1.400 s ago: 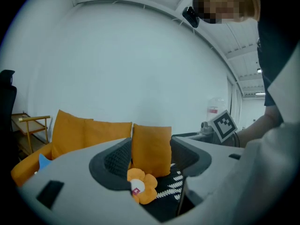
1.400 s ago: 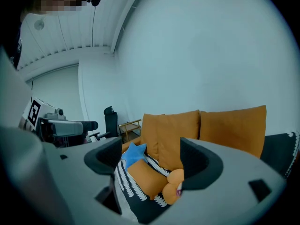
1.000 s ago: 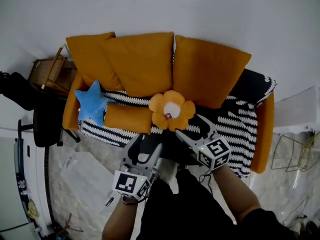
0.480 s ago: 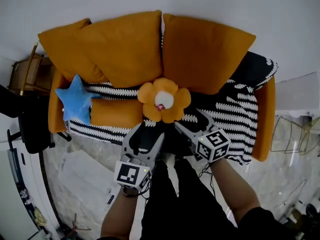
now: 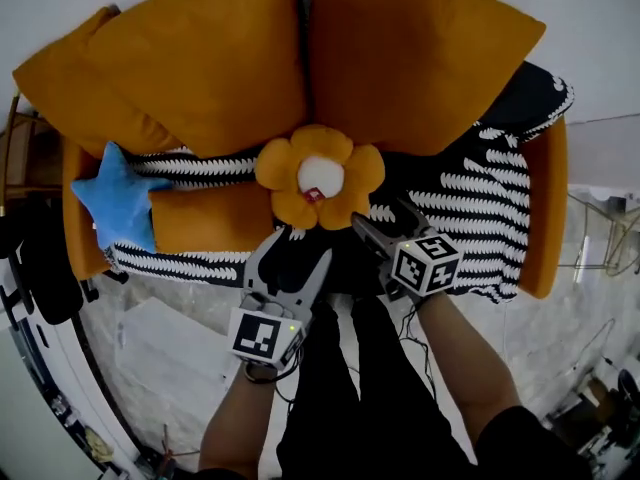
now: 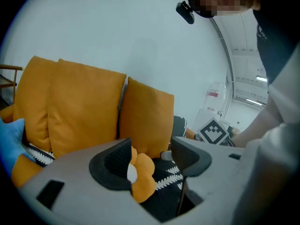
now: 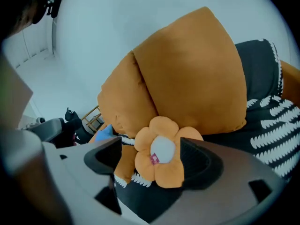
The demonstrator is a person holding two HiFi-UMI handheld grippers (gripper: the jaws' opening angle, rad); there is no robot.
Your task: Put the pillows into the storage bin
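An orange flower pillow with a white middle lies on the sofa seat, in front of the back cushions. To its left lie an orange bolster and a blue star pillow. My left gripper is open just below the flower pillow, with nothing between its fingers. My right gripper is open at the flower's lower right. The flower pillow shows between the jaws of the right gripper, beyond the pads. In the left gripper view the left gripper points at the flower pillow.
Three big orange back cushions lean on the sofa. A black-and-white striped throw covers the seat. A wooden stand is at the left end, wire frames at the right. The person's dark legs stand on marble floor.
The sofa has come much closer in the head view. Both grippers have dropped and closed in on the flower pillow, and both stay open.
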